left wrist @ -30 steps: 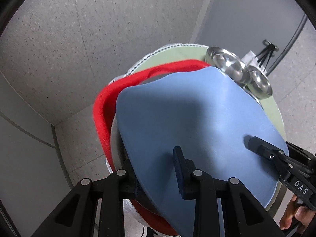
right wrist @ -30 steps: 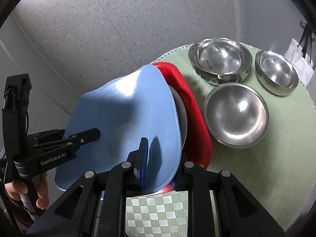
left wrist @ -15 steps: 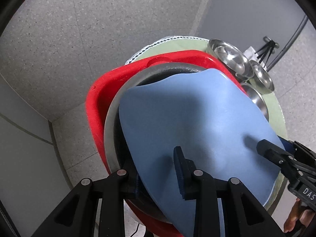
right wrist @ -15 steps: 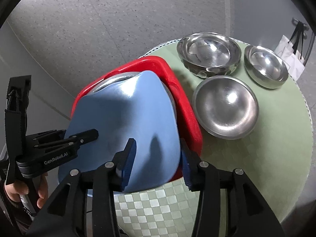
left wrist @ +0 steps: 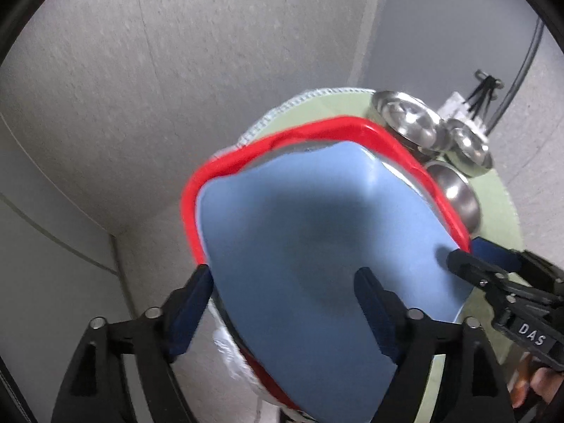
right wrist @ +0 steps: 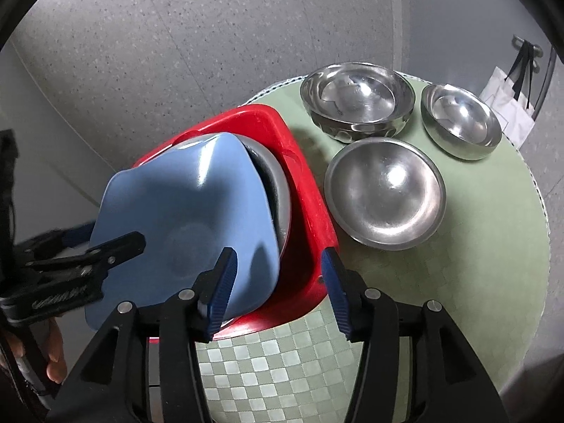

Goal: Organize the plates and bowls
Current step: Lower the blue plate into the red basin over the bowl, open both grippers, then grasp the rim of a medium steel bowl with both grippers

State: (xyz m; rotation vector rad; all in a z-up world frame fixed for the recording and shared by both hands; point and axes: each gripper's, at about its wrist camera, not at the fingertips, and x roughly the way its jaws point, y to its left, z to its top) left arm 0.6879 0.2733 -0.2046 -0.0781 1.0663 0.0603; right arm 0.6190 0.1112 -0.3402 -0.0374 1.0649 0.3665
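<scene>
A pale blue square plate (left wrist: 317, 246) (right wrist: 183, 204) lies tilted on a grey metal dish (right wrist: 278, 176) inside a red basin (right wrist: 303, 190) (left wrist: 282, 137). My left gripper (left wrist: 285, 299) straddles the plate's near rim. Its jaws are opening wide and the pads stand off the plate. From the right wrist view that left gripper (right wrist: 105, 239) reaches over the plate's left edge. My right gripper (right wrist: 278, 275) is opening too, with the plate's corner and the basin wall between its blue pads, neither pressed. It enters the left wrist view as the right gripper (left wrist: 476, 264) at the plate's right edge.
Three steel bowls (right wrist: 356, 95) (right wrist: 461, 120) (right wrist: 384, 190) sit right of the basin on a round table with a green checked cloth (right wrist: 476, 246). A white bag (right wrist: 507, 105) hangs beyond the table. A person's hand (right wrist: 53, 352) holds the left gripper.
The blue plate sank from a raised tilt down into the red basin. Both grippers, shut on its rim a second ago, have spread their jaws and let it go.
</scene>
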